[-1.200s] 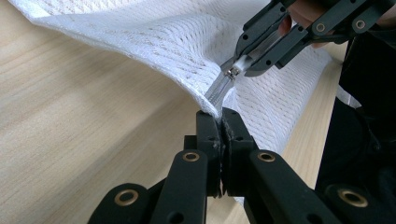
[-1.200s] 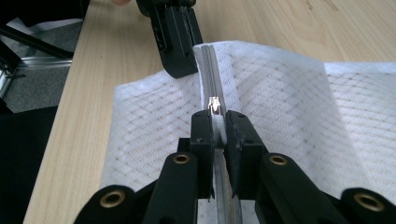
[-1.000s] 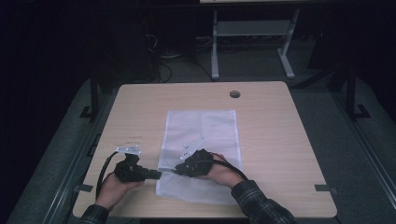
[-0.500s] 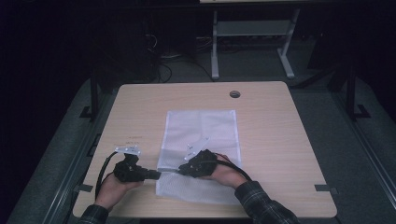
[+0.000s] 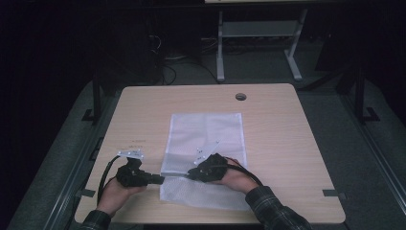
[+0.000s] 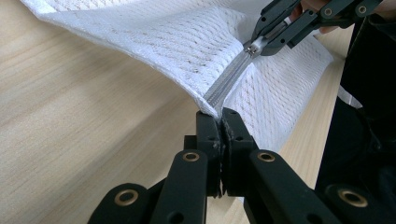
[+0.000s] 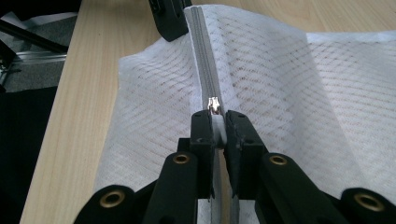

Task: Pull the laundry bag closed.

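Note:
A white mesh bag (image 5: 206,139) with a grey zipper (image 6: 229,79) lies flat on the wooden table (image 5: 287,143); its near edge is lifted. My left gripper (image 5: 160,179) is shut on the bag's edge at the zipper's end (image 6: 220,116). My right gripper (image 5: 190,173) faces it from the right and is shut on the zipper pull (image 7: 215,122), just behind the metal slider (image 7: 214,103). In the left gripper view the right gripper (image 6: 256,46) pinches the slider farther along the zipper. The left gripper (image 7: 170,18) holds the far end of the zipper (image 7: 205,60) in the right gripper view.
A round cable hole (image 5: 241,97) sits near the table's far edge. A small printed label (image 5: 137,142) lies on the wood left of the bag. A metal stand (image 5: 258,33) is on the dark floor behind the table.
The right hand and its gripper have shifted slightly to the right, away from the left gripper. The left hand has stayed in place.

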The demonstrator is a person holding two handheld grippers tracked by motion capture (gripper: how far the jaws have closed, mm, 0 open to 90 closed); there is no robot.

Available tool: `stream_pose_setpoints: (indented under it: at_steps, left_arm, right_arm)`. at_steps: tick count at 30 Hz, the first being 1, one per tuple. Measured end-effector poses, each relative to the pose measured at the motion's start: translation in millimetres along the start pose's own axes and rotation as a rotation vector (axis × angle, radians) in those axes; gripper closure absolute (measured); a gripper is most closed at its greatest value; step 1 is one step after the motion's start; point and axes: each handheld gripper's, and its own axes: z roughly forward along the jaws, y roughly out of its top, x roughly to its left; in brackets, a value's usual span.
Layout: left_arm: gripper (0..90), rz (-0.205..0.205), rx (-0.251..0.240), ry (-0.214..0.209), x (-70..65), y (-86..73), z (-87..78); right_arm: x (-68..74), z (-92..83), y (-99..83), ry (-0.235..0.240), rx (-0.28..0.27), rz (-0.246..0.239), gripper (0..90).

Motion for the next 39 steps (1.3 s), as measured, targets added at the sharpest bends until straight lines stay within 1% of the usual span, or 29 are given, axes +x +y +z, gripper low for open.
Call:
stream_pose_setpoints:
  at_steps: [39]
  left_arm:
    - [87.5,-0.002,0.007,-0.003,1.4,-1.1,-1.1]
  right_arm:
    - [-0.5,-23.3,-18.6,-0.011,-0.005,0.017,81.2]
